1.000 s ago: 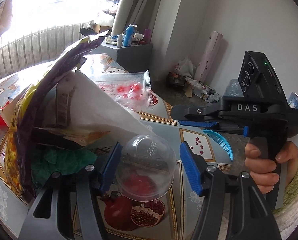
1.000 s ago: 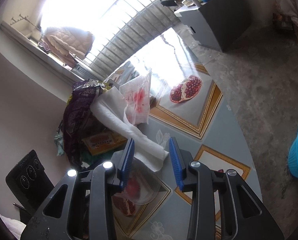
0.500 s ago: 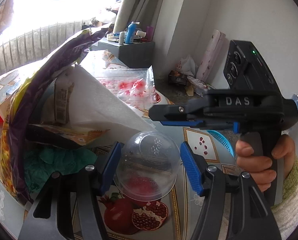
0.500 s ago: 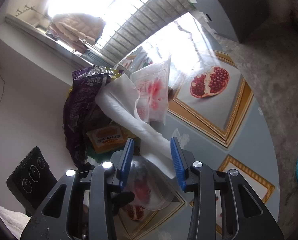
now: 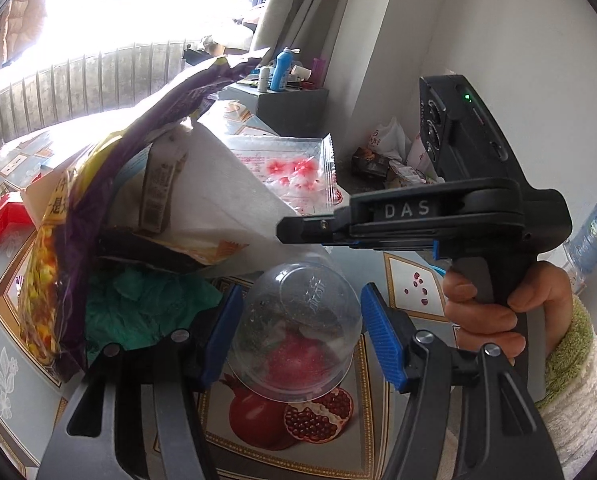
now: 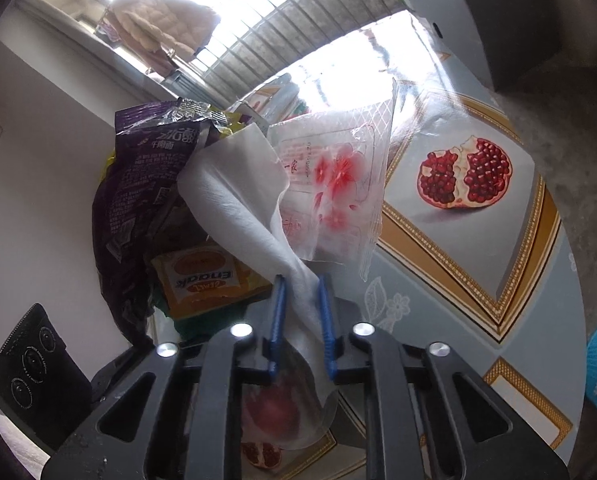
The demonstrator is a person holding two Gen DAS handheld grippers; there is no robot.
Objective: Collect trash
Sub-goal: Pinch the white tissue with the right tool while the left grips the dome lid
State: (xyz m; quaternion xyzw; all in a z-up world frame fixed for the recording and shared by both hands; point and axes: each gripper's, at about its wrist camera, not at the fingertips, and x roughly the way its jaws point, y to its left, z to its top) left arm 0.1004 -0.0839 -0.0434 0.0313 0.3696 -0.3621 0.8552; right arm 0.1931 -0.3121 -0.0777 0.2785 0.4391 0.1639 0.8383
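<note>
Your right gripper [image 6: 301,324] is pinching the white tissue [image 6: 234,196]: its fingers [image 6: 276,320] have just been closing and are now clamped on the twisted lower end of the sheet. Half a second ago they were standing apart around it.

Your left gripper [image 5: 298,332] is keeping its fingers [image 5: 382,340] apart around the clear dome lid [image 5: 298,320] standing on the surface [image 5: 410,288]; the left pad is lying against the lid's side, the right pad showing a gap. That spacing is unchanged from a second ago.

Beyond the fingers, the tissue is rising into a pile with a purple bag [image 6: 138,184], a clear wrapper [image 6: 330,196] and an orange packet [image 6: 202,280]. The tissue's tip is lying behind the right fingers, and the pile's bottom is hidden by the bag.
</note>
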